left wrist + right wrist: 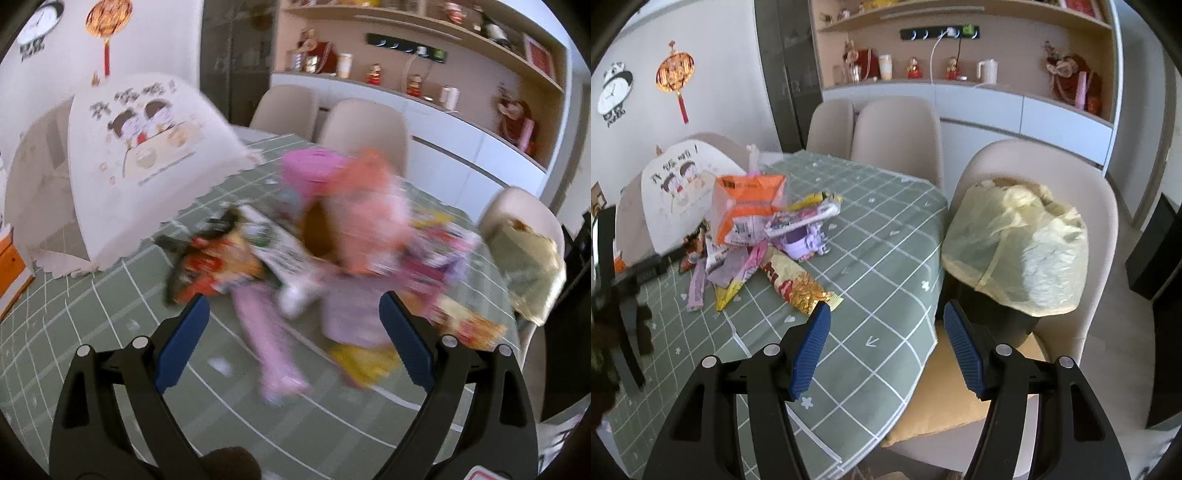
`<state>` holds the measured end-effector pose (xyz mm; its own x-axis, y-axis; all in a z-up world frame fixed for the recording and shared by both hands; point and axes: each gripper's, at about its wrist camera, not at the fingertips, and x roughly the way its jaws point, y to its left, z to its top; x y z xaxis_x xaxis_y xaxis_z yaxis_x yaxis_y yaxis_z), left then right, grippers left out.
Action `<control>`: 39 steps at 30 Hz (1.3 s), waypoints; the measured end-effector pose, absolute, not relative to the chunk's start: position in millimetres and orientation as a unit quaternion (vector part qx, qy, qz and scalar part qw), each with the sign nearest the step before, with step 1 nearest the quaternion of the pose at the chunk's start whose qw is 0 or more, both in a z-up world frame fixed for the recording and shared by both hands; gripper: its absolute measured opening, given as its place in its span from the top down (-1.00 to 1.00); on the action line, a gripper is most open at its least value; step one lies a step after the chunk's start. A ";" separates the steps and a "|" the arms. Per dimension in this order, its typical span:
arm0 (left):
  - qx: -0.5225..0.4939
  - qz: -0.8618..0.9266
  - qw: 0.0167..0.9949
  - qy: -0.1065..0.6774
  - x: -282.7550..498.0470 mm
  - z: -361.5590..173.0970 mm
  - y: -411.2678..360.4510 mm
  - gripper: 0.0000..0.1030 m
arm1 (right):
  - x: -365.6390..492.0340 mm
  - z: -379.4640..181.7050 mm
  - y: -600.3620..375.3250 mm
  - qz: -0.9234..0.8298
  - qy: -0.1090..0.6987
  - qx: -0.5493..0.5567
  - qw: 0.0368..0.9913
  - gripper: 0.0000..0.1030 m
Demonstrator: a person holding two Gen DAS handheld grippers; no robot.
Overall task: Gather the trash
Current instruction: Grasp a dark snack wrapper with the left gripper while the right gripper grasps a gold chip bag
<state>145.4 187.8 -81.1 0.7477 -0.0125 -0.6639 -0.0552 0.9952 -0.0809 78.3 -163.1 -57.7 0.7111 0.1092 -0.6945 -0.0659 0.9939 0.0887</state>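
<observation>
A heap of trash lies on the green checked tablecloth [879,266]: an orange carton in clear wrap [746,210], a purple plastic toy [807,242], a gold and red snack wrapper [798,286] and pink and purple wrappers [738,273]. In the blurred left wrist view the heap shows as the orange-pink carton [362,218], a red wrapper [210,266] and a pink wrapper [269,339]. My left gripper [293,310] is open and empty, just short of the heap. My right gripper [884,314] is open and empty over the table's right edge. A bin with a yellow bag [1019,243] sits on a chair.
A white folding food cover [676,192] with a cartoon print stands at the table's left; it also shows in the left wrist view [144,162]. Beige chairs [897,136] ring the table. A yellow cushion [945,402] lies on the bin's chair. Shelves with ornaments line the back wall.
</observation>
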 end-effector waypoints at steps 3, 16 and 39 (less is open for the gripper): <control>-0.035 0.026 0.931 0.363 173.1 -83.6 224.4 -0.75 | 89.0 -63.2 -152.8 0.043 0.383 0.022 0.922 -0.18; -0.031 -0.050 0.902 0.428 256.5 -105.0 277.6 -0.69 | 137.8 -86.0 -109.2 0.024 0.429 -0.009 0.903 -0.18; -0.129 -0.145 0.878 0.438 211.5 -72.3 235.3 0.62 | 160.2 -96.3 -83.6 0.094 0.443 -0.029 0.891 -0.18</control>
<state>211.5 235.3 -72.3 0.5749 -0.3671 -0.7313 0.1404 0.9247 -0.3538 160.2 -83.6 -96.3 0.5894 0.1420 -0.7953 -0.1940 0.9805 0.0313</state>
